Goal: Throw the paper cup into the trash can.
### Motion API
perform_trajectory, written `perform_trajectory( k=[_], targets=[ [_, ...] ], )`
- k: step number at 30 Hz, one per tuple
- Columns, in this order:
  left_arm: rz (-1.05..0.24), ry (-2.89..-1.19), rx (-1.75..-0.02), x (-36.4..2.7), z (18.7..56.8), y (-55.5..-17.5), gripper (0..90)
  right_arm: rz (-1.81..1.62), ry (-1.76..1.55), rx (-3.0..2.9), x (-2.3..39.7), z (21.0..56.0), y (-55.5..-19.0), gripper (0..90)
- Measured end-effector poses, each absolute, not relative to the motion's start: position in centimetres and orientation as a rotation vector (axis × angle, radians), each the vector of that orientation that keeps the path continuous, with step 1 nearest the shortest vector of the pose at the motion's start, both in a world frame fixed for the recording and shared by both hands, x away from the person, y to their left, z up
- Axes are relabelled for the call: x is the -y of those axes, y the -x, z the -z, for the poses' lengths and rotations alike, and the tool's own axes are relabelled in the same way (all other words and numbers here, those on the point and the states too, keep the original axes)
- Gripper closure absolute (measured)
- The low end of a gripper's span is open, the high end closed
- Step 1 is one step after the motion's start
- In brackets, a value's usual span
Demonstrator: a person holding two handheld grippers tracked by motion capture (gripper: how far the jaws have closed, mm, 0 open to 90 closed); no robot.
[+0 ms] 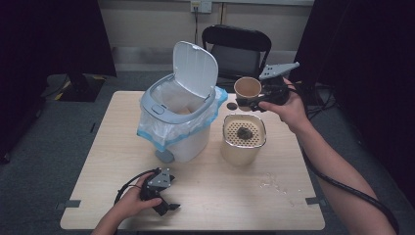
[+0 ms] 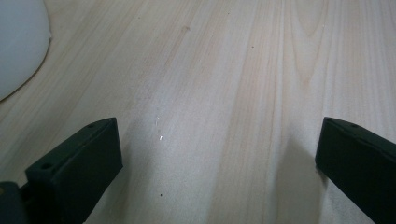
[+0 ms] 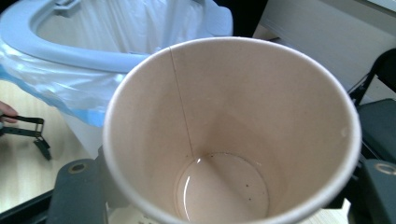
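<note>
Above table (image 1: 205, 196), right claw (image 1: 244, 103) clamps paper cup (image 1: 247, 88), seemingly upright.

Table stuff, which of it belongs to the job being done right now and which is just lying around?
In the job:
- paper cup, held in the right gripper
- open bin with its bag
- strainer pot holding dregs

Lying about:
- left gripper, resting open on the table
- dark disc
- chair
</note>
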State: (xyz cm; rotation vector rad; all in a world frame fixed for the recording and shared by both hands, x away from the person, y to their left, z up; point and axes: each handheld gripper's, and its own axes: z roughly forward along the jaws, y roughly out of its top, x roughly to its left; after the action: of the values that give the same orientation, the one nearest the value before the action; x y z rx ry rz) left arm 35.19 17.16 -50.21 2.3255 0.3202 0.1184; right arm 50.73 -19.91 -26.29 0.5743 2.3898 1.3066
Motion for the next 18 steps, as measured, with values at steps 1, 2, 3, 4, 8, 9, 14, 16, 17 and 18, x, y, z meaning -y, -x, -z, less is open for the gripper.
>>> perform_trajectory(
  k=[1,2,3,4,8,9,14,16,17,18],
  targets=[
    [-0.118,-2.325,-0.321,-17.2,50.2,-35.2,0.0,-1.305,-0.565,-2.394,19.6,26.2,-50.6,26.6],
    [-0.118,-2.325,-0.321,-17.2,50.2,-35.2,0.0,-1.305,-0.565,-2.394,19.6,26.2,-50.6,26.6],
    [-0.118,-2.326,-0.32,-17.2,50.2,-35.2,0.0,-1.299,-0.559,-2.401,19.5,26.1,-50.5,26.6],
    [-0.118,-2.326,-0.321,-17.2,50.2,-35.2,0.0,-1.291,-0.554,-2.406,19.4,26.0,-50.5,26.5],
    [-0.118,-2.326,-0.32,-17.2,50.2,-35.2,0.0,-1.312,-0.548,-2.411,19.1,25.8,-50.2,26.5],
    [-0.118,-2.327,-0.321,-17.2,50.2,-35.2,0.0,-1.329,-0.548,-2.415,19.0,25.7,-50.1,26.5],
    [-0.117,-2.326,-0.321,-17.2,50.2,-35.2,0.0,-1.336,-0.535,-2.426,18.6,25.4,-49.9,26.5],
    [-0.118,-2.326,-0.32,-17.2,50.2,-35.2,0.0,-1.338,-0.529,-2.433,18.4,25.1,-49.8,26.5],
    [-0.118,-2.326,-0.321,-17.2,50.2,-35.2,0.0,-1.339,-0.52,-2.437,18.2,24.9,-49.6,26.5],
    [-0.118,-2.326,-0.321,-17.2,50.2,-35.2,0.0,-1.339,-0.52,-2.437,18.2,24.9,-49.6,26.5]
  ],
)
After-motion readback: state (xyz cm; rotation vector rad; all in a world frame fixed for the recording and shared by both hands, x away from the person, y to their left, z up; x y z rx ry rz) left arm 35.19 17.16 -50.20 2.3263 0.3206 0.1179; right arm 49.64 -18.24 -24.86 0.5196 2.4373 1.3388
